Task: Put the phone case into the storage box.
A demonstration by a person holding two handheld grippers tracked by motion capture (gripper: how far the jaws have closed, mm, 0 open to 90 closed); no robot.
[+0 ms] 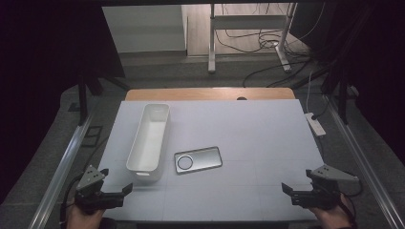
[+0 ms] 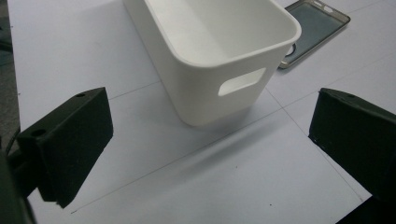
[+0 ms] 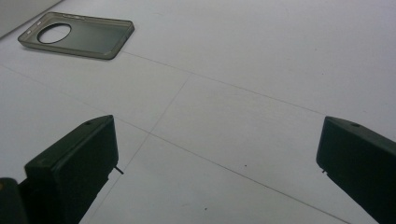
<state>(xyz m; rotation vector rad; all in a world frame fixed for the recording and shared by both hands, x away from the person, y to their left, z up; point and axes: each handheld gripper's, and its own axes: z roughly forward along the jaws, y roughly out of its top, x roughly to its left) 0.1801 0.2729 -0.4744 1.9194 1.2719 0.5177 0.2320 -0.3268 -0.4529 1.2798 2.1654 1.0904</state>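
Both grippers sit at the near edge of the bench (image 1: 267,129), the left gripper (image 1: 117,189) at the left corner and the right gripper (image 1: 292,192) at the right corner, each with its jaws spread wide and grasping nothing. Just ahead of the left gripper stands a long white bin (image 1: 149,136), its near end wall with a handle slot facing those jaws. To the right of the bin, close by, a grey phone case (image 1: 197,159) lies flat, well apart from the right gripper.
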